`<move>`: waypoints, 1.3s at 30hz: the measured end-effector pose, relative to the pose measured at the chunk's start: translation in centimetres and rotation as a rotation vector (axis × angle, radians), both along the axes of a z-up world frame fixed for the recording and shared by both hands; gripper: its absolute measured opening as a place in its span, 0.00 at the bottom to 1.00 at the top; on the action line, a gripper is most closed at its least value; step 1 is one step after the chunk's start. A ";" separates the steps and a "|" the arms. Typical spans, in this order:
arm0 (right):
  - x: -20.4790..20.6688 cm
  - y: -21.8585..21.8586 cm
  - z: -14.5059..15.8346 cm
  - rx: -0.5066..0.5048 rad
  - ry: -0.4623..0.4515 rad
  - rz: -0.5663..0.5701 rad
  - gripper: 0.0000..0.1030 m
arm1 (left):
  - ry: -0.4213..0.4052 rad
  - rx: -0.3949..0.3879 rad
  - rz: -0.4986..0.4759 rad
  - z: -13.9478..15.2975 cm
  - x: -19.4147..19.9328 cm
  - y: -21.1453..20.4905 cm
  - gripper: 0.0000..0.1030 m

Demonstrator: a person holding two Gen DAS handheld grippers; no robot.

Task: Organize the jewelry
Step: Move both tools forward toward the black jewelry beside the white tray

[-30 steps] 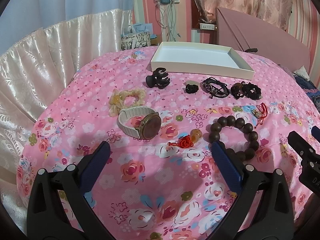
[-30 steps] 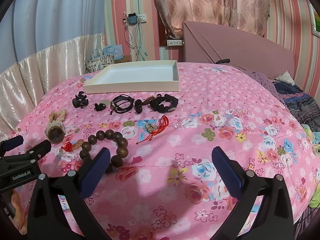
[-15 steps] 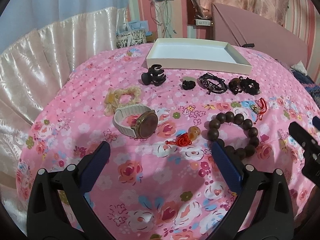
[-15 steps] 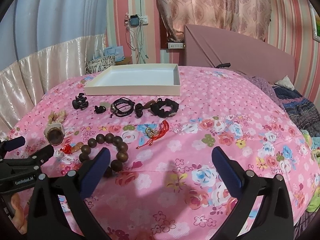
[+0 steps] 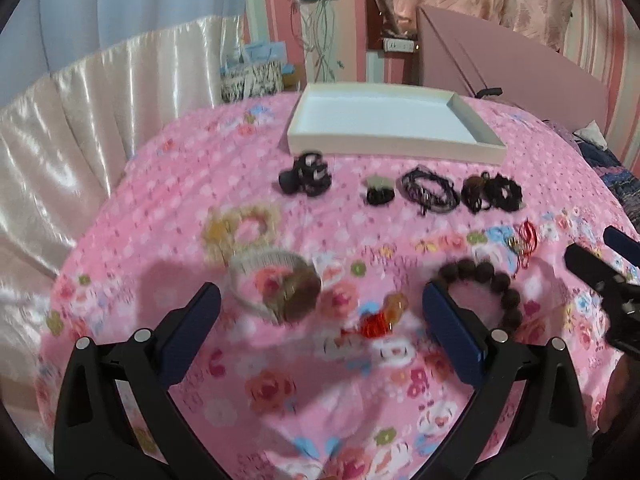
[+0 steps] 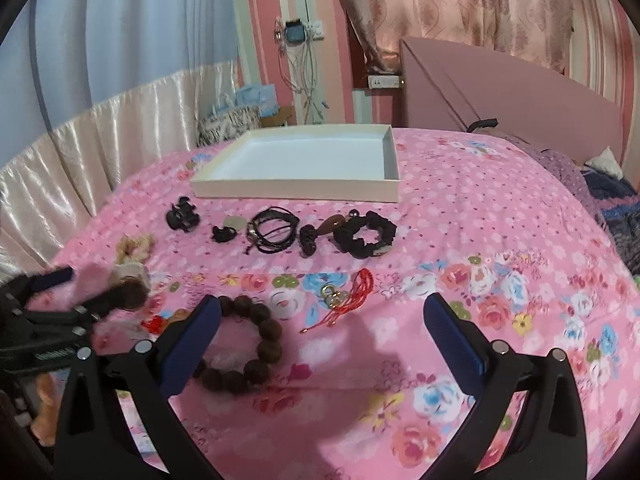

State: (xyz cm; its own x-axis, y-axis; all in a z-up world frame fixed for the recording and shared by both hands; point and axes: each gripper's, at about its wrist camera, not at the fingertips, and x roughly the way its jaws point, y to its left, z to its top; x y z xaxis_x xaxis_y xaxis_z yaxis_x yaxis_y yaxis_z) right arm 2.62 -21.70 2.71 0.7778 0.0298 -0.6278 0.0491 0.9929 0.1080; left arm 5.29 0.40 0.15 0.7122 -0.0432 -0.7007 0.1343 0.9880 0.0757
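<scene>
Both jaws wide open, empty: left gripper (image 5: 320,308) over the wristwatch (image 5: 280,286) on the bed (image 6: 500,240), right gripper (image 6: 322,318) near the bead bracelet (image 6: 248,344). Watch looks rigid-faced with a floppy band; likely best pinched across the band beside the face. White tray (image 6: 296,190) empty behind.

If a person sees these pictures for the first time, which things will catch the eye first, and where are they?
First comes the bright pink flowered bedspread that fills both views, with the shallow white cardboard tray lying empty at its far side. In front of the tray lies a row of black pieces, among them a black fabric scrunchie, and nearer the open right gripper a bracelet of large dark brown wooden beads.
</scene>
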 end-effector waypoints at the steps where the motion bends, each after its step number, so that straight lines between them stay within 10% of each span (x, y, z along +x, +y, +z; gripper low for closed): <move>1: 0.5 0.0 0.1 0.000 0.007 0.002 0.98 | -0.001 -0.008 -0.011 0.4 0.5 0.0 0.97; 18: 11.3 0.3 4.5 0.024 0.042 0.018 0.98 | -0.008 -0.076 -0.062 6.3 11.9 -0.5 0.97; 39: 14.8 0.7 -2.0 -0.007 0.138 -0.009 0.97 | 0.101 -0.042 -0.019 -2.1 15.7 1.5 0.97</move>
